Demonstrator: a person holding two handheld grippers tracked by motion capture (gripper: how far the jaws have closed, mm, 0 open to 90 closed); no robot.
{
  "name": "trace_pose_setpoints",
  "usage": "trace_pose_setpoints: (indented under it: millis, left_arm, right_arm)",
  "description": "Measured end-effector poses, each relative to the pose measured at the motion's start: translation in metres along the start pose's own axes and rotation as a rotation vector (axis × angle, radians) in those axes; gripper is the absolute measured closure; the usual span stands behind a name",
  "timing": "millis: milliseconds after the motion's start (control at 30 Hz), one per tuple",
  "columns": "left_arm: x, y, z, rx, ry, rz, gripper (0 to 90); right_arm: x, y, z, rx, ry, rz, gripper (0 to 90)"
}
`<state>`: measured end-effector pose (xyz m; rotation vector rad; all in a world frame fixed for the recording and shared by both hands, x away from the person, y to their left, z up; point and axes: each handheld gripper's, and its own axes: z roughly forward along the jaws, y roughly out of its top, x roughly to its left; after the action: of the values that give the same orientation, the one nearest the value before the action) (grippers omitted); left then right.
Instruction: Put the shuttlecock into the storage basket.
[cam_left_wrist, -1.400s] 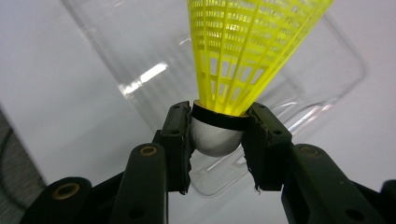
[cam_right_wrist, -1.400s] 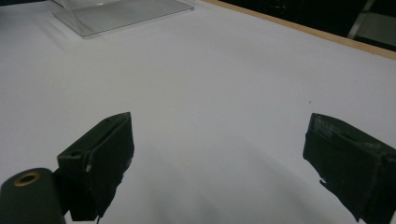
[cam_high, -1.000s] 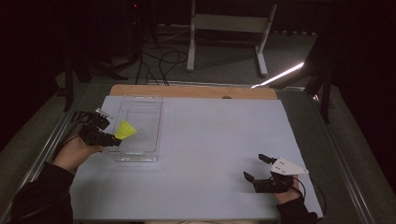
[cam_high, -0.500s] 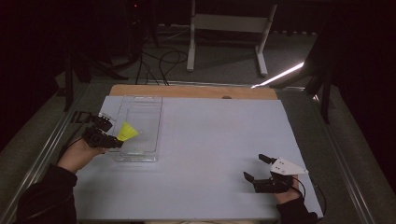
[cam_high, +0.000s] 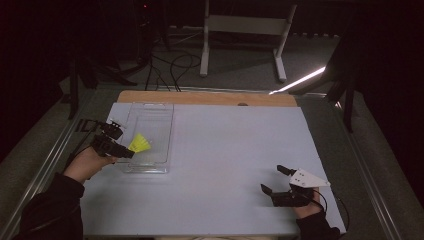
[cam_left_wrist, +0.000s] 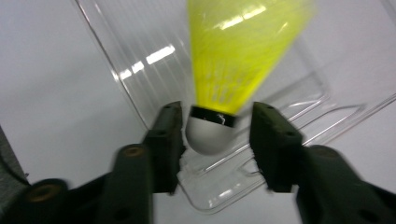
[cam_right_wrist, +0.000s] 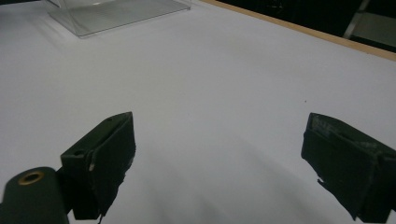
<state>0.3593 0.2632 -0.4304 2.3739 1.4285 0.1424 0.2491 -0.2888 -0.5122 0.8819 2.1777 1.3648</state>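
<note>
A white table (cam_high: 225, 165) spans the high view, with a strip of bare wood (cam_high: 210, 98) along its far edge. On its left part lies a clear plastic tray (cam_high: 150, 120), long and shallow, its near end toward the person.

The left gripper (cam_high: 122, 145) reaches in over the tray's near left corner, held by a hand in a dark sleeve. A yellow shuttlecock (cam_high: 140, 144) lies in the tray with its white cork pointing at that gripper. In the left gripper view the cork (cam_left_wrist: 209, 135) sits between the two black jaws; these have just been opening, and a gap shows on the right side. On the left the cork seems to brush the pad, though blur makes that hard to settle. The yellow skirt (cam_left_wrist: 243, 51) fans away over the ribbed tray floor.

The right gripper (cam_high: 274, 181) rests low at the table's near right, well apart from the tray, jaws spread wide over bare white surface.
</note>
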Motion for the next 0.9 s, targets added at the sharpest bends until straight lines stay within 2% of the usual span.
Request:
trace_pose_setpoints:
  millis: [67, 167, 267, 300, 433, 533, 567, 667, 900]
  left_arm:
    - [-0.001, 0.002, -0.003, -0.013, 0.013, -0.002, 43.3]
    - [-0.002, 0.005, -0.009, -0.032, 0.022, -0.004, 36.1]
    - [-0.003, 0.006, -0.011, -0.030, 0.033, 0.002, 27.2]
    - [-0.004, 0.006, -0.011, -0.028, 0.040, 0.012, 26.2]
    - [-0.005, 0.005, -0.011, -0.030, 0.039, 0.010, 19.6]
    - [-0.004, 0.005, -0.011, -0.035, 0.024, 0.012, 14.5]
    - [-0.004, 0.006, -0.011, -0.040, -0.005, 0.011, 13.2]
    - [-0.004, 0.006, -0.013, -0.053, -0.027, 0.017, 2.2]
    - [-0.005, 0.009, -0.017, -0.094, -0.023, 0.030, 0.0]
  right_arm:
    - [0.000, 0.000, 0.000, 0.000, 0.001, -0.003, 9.9]
    - [0.000, 0.000, 0.000, 0.001, 0.001, -0.003, 9.9]
    - [0.000, 0.000, -0.001, -0.001, 0.002, -0.001, 9.9]
    - [0.000, 0.000, -0.001, -0.001, 0.002, -0.001, 9.8]
    - [0.000, 0.000, -0.001, -0.001, 0.002, -0.001, 9.9]
    - [0.000, 0.000, -0.001, -0.001, 0.002, -0.002, 9.8]
    - [0.000, 0.000, -0.001, -0.001, 0.002, -0.001, 9.9]
    - [0.000, 0.000, -0.001, -0.001, 0.001, 0.000, 9.8]
    - [0.000, 0.000, -0.001, -0.001, 0.010, 0.009, 9.9]
